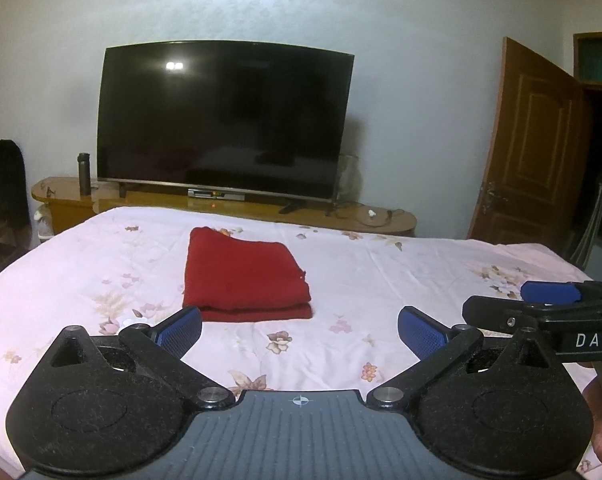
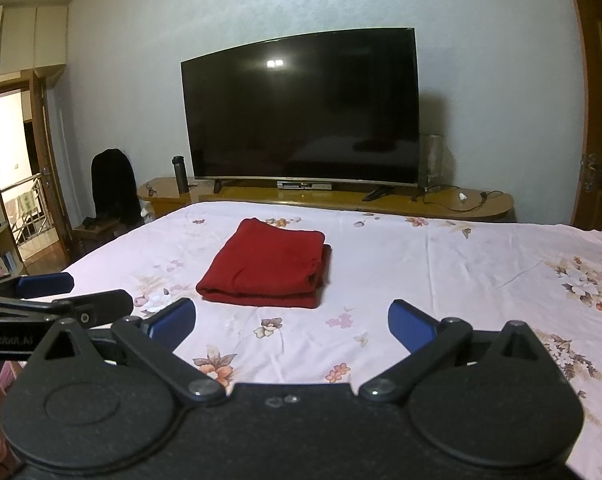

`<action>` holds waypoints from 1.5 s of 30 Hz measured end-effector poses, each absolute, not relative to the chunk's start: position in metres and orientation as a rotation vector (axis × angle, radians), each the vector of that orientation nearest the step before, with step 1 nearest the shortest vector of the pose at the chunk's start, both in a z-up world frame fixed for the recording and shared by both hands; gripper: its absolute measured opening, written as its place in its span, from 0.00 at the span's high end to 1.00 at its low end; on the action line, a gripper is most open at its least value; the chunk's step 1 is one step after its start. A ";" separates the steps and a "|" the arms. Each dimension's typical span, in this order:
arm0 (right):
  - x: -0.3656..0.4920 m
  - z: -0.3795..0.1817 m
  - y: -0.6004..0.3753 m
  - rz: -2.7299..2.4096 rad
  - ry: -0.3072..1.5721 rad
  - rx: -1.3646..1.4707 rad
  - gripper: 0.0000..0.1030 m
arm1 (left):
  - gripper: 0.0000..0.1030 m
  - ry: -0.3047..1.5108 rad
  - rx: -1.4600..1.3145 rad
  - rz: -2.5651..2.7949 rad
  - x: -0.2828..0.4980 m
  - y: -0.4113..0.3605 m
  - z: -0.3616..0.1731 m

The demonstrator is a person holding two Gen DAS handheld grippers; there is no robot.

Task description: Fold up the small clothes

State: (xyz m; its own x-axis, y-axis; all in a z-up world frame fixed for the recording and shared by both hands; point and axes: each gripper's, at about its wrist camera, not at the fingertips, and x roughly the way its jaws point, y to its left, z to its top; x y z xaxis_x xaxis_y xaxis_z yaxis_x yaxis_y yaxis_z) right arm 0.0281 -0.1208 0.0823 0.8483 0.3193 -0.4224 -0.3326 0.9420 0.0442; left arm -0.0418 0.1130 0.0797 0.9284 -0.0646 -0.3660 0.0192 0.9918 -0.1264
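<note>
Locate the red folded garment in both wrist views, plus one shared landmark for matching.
Left wrist: red folded garment lies left of centre on the floral bedsheet, beyond the open left gripper.
Right wrist: red folded garment lies left of centre, beyond the open right gripper.
Shared landmark: the dark TV directly behind the garment.

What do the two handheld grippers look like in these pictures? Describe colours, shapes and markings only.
Each is matte black: two rounded, fan-shaped plates driving angled link arms with silver pivot bolts, ending in blue textured pads. The left gripper has a ribbed grey centre panel bearing a small crosshair mark. The right gripper has a plain black centre; white lettering "DAS" runs along its side.
</note>
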 end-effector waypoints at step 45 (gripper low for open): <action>0.029 0.086 -0.122 0.337 0.444 -0.038 0.01 | 0.00 0.371 -0.098 -0.050 -0.040 0.113 0.082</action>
